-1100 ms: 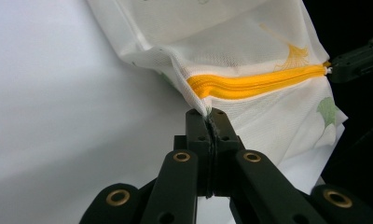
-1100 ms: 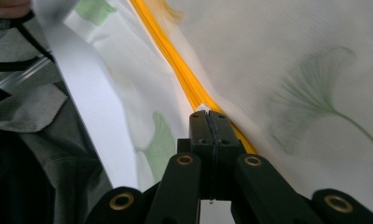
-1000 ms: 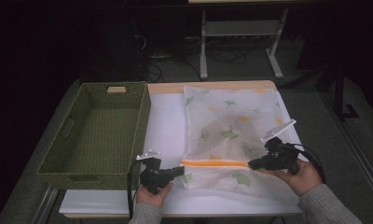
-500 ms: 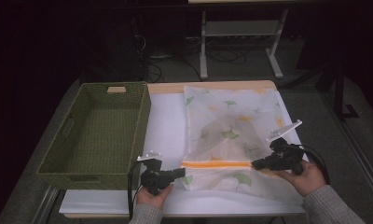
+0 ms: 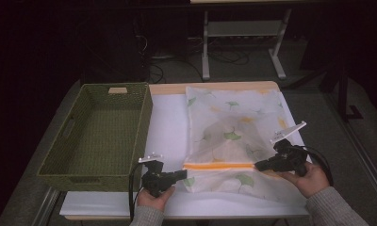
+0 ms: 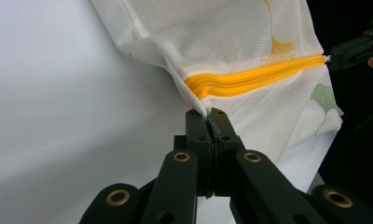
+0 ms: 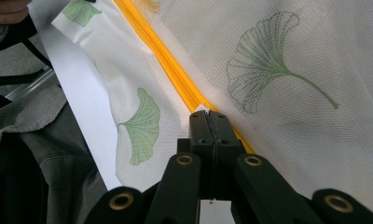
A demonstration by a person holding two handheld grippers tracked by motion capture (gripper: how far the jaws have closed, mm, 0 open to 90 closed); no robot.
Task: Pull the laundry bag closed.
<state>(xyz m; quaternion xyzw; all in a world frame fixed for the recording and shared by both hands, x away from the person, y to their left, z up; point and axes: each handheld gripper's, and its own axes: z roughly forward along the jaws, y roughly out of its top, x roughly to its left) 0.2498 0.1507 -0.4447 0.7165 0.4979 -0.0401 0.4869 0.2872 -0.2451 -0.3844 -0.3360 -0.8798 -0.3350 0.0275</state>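
Both grippers were closed on the white mesh laundry bag with green leaf prints, left gripper pinching the fabric at one end of its orange zipper, right gripper at the other end, so a hard pull could probably slip or tear the thin mesh.

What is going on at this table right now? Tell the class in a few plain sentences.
A person holds a pair of tongs in each hand over a white mesh laundry bag printed with green leaves, lying on the white table. The left tongs are shut on the bag's fabric at one end of the orange zipper. The right tongs are shut at the zipper's other end. A green woven basket sits to the left.
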